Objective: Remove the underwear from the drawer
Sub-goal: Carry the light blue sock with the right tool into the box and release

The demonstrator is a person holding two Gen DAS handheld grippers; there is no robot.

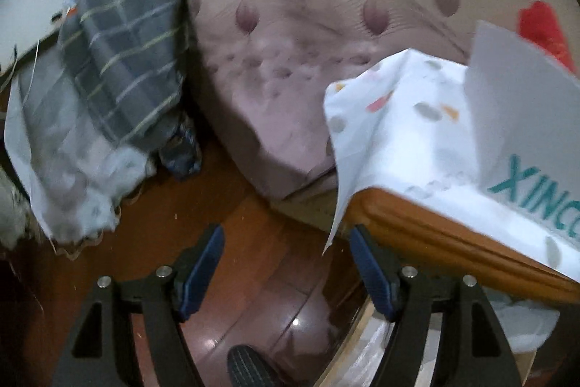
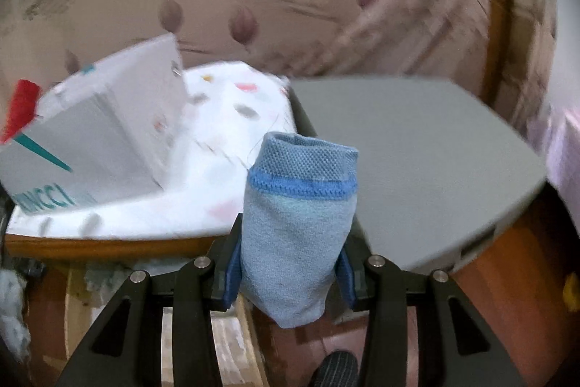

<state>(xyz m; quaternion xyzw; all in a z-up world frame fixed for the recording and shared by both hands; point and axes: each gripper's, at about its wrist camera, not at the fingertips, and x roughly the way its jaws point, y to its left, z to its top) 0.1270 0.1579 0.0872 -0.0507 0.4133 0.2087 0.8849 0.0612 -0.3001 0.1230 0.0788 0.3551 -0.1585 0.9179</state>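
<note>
In the right wrist view a rolled light-blue piece of underwear (image 2: 299, 223) with a darker blue band stands upright between the blue pads, and my right gripper (image 2: 291, 256) is shut on it, above the wooden cabinet front. Below and to the left, an open wooden drawer (image 2: 78, 292) shows pale cloth inside. My left gripper (image 1: 286, 263) hangs open over the brown wood floor (image 1: 253, 242) with nothing between its fingers, just left of the cabinet's wooden top edge (image 1: 435, 234).
A white dotted cloth (image 1: 398, 118) and a grey lettered box (image 1: 522, 118) lie on the cabinet top. A grey flat panel (image 2: 417, 169) sits to the right. The pink flowered bed (image 1: 308, 42) is behind; a grey plaid blanket (image 1: 127, 53) is heaped at left. A shoe tip (image 1: 246, 367) shows below.
</note>
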